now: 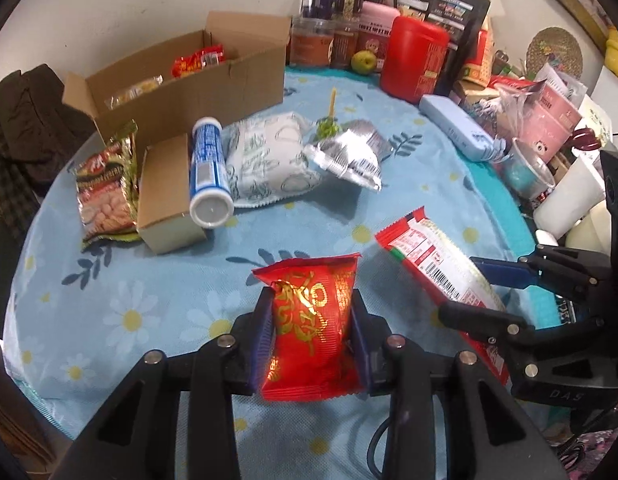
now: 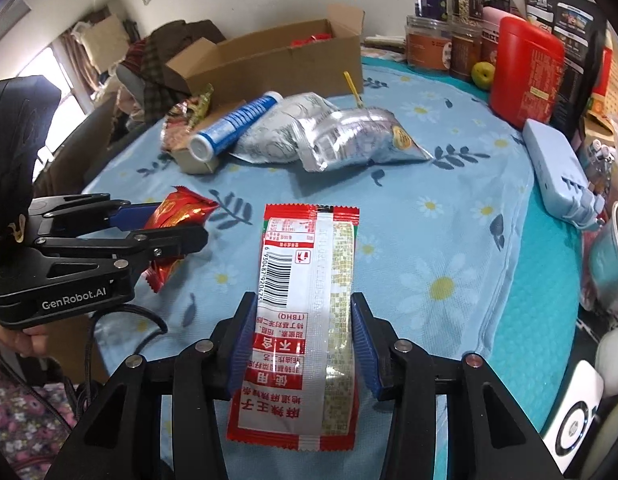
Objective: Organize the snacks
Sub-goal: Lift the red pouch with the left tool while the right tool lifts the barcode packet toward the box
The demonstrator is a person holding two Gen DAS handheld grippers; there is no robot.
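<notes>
Above floral tablecloth (image 1: 157, 296), left hand-held gripper (image 1: 311, 336) clamping red packet (image 1: 313, 320)

- "GenRobot.AI", white lettering on the black body of the left gripper (image 2: 157, 236), at nine o'clock in the right wrist view.
- "DAS", faint, on the right gripper (image 1: 485, 294) body, at four o'clock in the left wrist view.
- Long red-and-white packet (image 2: 305, 312): barcode digits "6 930487 920475", "(TBHQ)", and Chinese print "麻辣王子".

We are losing the near end of the long red-and-white packet (image 1: 437, 264) behind the right gripper (image 1: 481, 292), and the snacks inside the cardboard box (image 2: 269, 56) are hiding behind its wall.
</notes>
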